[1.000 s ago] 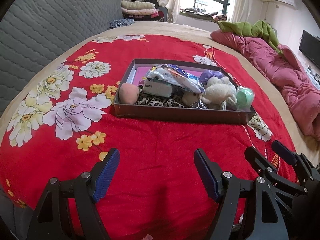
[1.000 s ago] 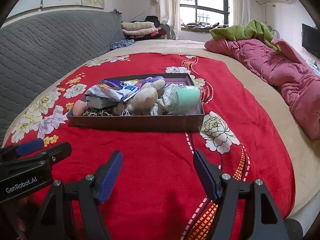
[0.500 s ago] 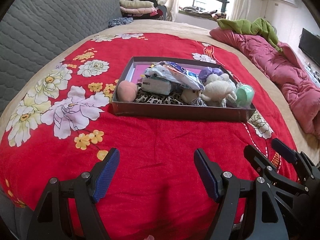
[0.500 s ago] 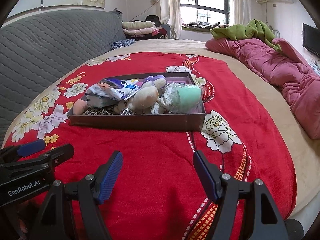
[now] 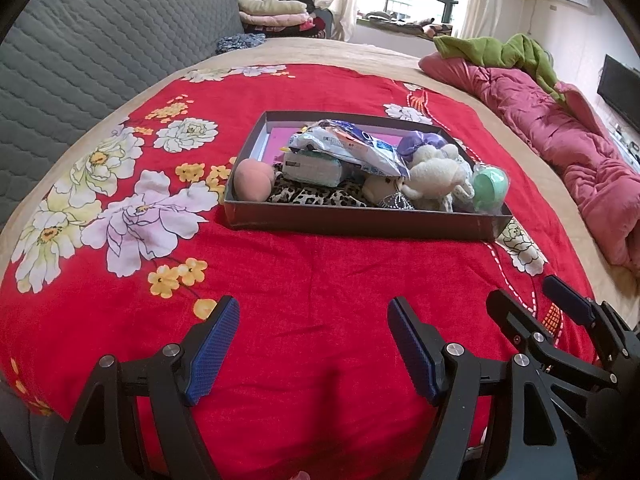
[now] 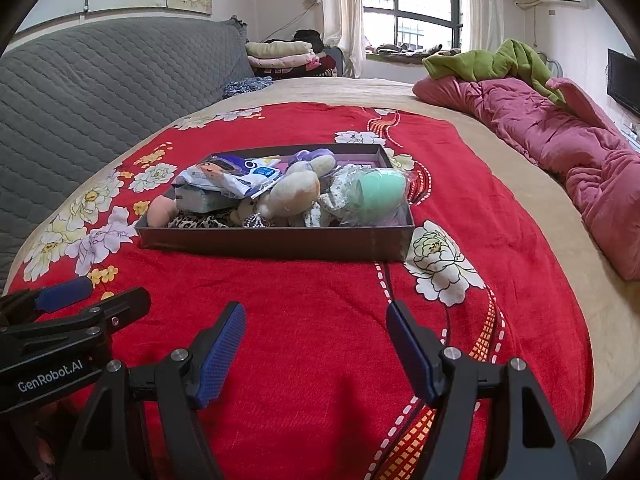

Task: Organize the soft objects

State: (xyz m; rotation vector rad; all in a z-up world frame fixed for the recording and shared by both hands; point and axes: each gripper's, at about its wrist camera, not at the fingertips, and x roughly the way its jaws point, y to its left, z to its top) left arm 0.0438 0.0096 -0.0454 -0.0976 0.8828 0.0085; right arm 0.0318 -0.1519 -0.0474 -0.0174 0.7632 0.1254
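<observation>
A shallow dark box (image 5: 360, 225) (image 6: 276, 245) sits on the red flowered blanket, filled with soft things: a pink peach-like ball (image 5: 253, 179), a wipes pack (image 5: 316, 168), a plastic bag (image 5: 352, 146), a cream plush toy (image 5: 434, 178) (image 6: 292, 192), a mint green ball in a clear bag (image 5: 490, 185) (image 6: 378, 196), a purple item (image 5: 424, 143) and leopard-print cloth (image 5: 316, 197). My left gripper (image 5: 314, 344) hovers open over the blanket in front of the box, nothing between its fingers. My right gripper (image 6: 316, 340) is open too, empty, beside the left one.
The red blanket (image 5: 320, 280) lies on a beige bed. A grey quilted headboard (image 5: 100, 52) runs along the left. A pink quilt (image 6: 560, 148) with a green blanket (image 6: 492, 62) lies at the right. Folded clothes (image 6: 280, 54) are stacked at the far end.
The view of the box has shifted very slightly; both grippers stay open and in place.
</observation>
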